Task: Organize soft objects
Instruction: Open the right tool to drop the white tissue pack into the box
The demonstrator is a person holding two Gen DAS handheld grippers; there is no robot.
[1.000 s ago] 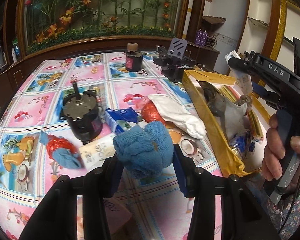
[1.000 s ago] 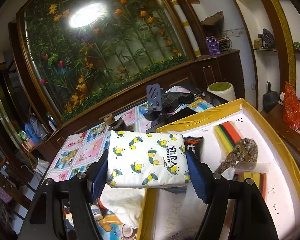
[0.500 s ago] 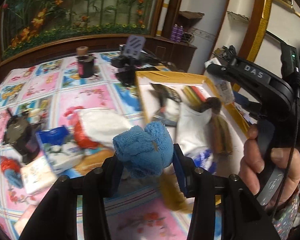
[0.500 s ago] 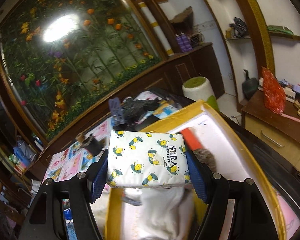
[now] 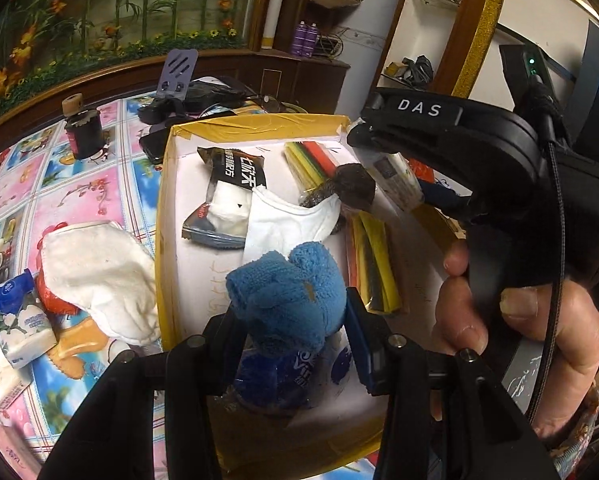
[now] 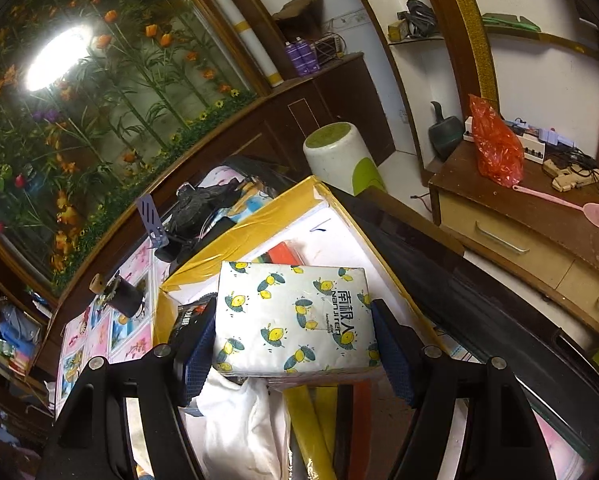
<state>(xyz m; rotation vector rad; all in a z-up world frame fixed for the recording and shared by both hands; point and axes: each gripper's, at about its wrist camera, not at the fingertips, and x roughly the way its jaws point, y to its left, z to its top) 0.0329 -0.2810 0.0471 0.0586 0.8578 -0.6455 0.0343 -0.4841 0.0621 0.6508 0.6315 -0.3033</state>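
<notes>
My left gripper (image 5: pixel 289 326) is shut on a rolled blue towel (image 5: pixel 287 300), held over the near end of the yellow-rimmed box (image 5: pixel 165 216). Inside the box lie a white cloth (image 5: pixel 283 226), a black snack packet (image 5: pixel 235 172), coloured strips (image 5: pixel 373 264), a brown furry item (image 5: pixel 353 188) and a blue wrapped pack (image 5: pixel 295 376) under the towel. My right gripper (image 6: pixel 295 354) is shut on a lemon-print tissue pack (image 6: pixel 295 316), above the box's far part (image 6: pixel 259 220). In the left wrist view a hand (image 5: pixel 499 336) holds the right gripper's black body beside the box.
Left of the box on the patterned tablecloth (image 5: pixel 87 196) lie a white cloth glove (image 5: pixel 99 276), a red item (image 5: pixel 49 300), a blue-white tissue pack (image 5: pixel 21 322) and a dark spool (image 5: pixel 81 134). A phone stand (image 5: pixel 177 74) and black gear sit behind the box. A wooden cabinet (image 6: pixel 531 236) stands to the right.
Both grippers have travelled right, from above the table to over the box, each keeping its load. The right wrist has rolled, so the room now looks tilted.
</notes>
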